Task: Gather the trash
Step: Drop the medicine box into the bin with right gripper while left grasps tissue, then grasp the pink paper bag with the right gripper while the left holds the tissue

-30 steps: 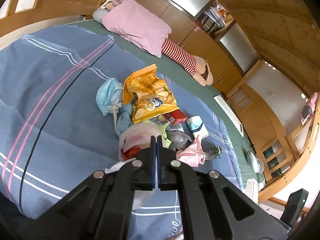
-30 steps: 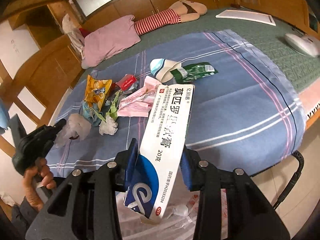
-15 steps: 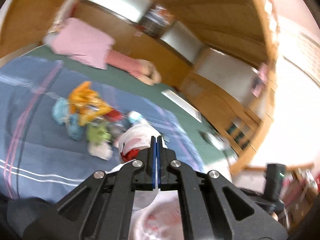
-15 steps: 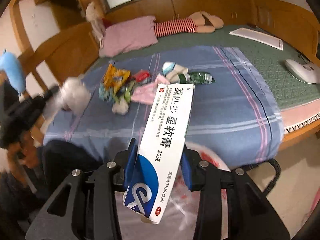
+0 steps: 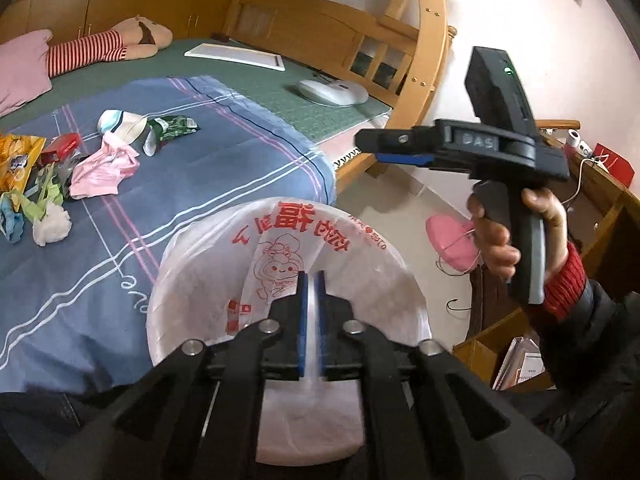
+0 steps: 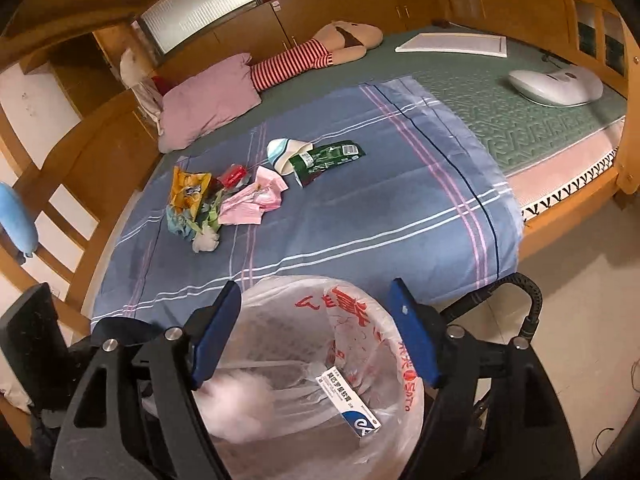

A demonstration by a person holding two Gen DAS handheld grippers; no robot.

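Note:
A bin lined with a white plastic bag point(image 6: 372, 344) with red print stands at the bed's near edge; it also shows in the left wrist view point(image 5: 240, 248). Inside lie a white-and-blue medicine box point(image 6: 348, 406) and a blurred white wad point(image 6: 240, 408). My right gripper point(image 6: 314, 324) is open and empty right above the bin. My left gripper point(image 5: 311, 280) hovers over the bin with its jaws slightly apart and nothing between them. A pile of trash point(image 6: 212, 204) lies on the blue sheet point(image 6: 360, 216): orange snack bag, pink wrapper, green packet, white tissue.
A pink pillow point(image 6: 208, 100) and a striped plush toy point(image 6: 320, 52) lie at the far side of the bed. A white device point(image 6: 556, 86) and a white board point(image 6: 452, 44) rest on the green mat. A wooden bed frame point(image 5: 424, 60) stands at the right.
The right gripper opened and the medicine box dropped into the bin. The left gripper swung from the trash pile to above the bin and let go of its white bundle.

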